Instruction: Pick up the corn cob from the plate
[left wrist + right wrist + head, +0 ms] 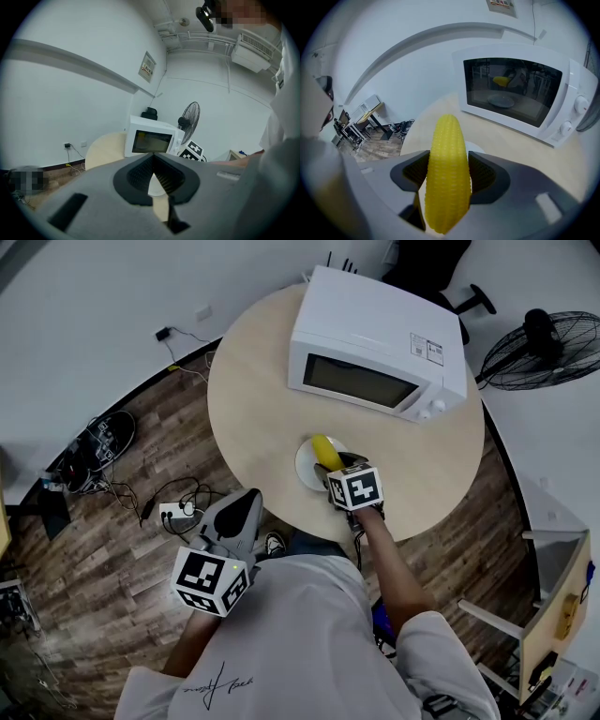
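Note:
A yellow corn cob stands between the jaws of my right gripper, which is shut on it. In the head view the corn cob pokes out over the white plate near the table's front edge, with the right gripper just behind it. A sliver of the plate shows behind the cob. My left gripper hangs off the table's front left, shut with nothing in it. In the left gripper view its jaws meet at the left gripper.
A white microwave with its door closed stands at the back of the round wooden table. A floor fan is at the right. Cables and a power strip lie on the wooden floor to the left.

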`<state>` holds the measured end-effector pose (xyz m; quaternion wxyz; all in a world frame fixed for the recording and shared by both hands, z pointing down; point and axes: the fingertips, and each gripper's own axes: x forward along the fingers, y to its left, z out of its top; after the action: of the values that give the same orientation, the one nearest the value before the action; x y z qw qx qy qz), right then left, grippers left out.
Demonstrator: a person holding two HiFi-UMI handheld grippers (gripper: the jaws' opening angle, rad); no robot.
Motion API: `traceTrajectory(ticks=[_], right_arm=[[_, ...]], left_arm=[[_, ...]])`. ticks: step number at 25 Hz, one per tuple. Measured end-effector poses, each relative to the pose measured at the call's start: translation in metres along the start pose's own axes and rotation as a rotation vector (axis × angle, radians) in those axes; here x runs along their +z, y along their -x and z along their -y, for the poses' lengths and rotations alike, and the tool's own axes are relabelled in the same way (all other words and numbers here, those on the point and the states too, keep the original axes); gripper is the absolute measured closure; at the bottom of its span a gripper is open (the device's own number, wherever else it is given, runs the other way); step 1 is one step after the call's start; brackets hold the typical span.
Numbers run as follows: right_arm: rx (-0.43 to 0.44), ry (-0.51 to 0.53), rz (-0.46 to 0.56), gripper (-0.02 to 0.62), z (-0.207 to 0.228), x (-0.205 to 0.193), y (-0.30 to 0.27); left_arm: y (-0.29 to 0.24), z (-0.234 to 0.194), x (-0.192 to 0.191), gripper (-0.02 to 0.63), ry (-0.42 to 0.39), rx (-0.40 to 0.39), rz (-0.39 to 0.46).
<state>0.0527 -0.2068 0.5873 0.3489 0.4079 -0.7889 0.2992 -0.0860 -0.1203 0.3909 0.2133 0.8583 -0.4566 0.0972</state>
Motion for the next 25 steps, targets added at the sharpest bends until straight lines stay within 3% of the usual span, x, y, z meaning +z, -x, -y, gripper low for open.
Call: traceTrajectory(ticks=[25], right_arm=[[0.0,-0.016,0.138,0.327,-0.015,0.025,0.043]], left_arm=[[0.01,-0.002,0.001,0.614,0.007,-0.002,0.02]])
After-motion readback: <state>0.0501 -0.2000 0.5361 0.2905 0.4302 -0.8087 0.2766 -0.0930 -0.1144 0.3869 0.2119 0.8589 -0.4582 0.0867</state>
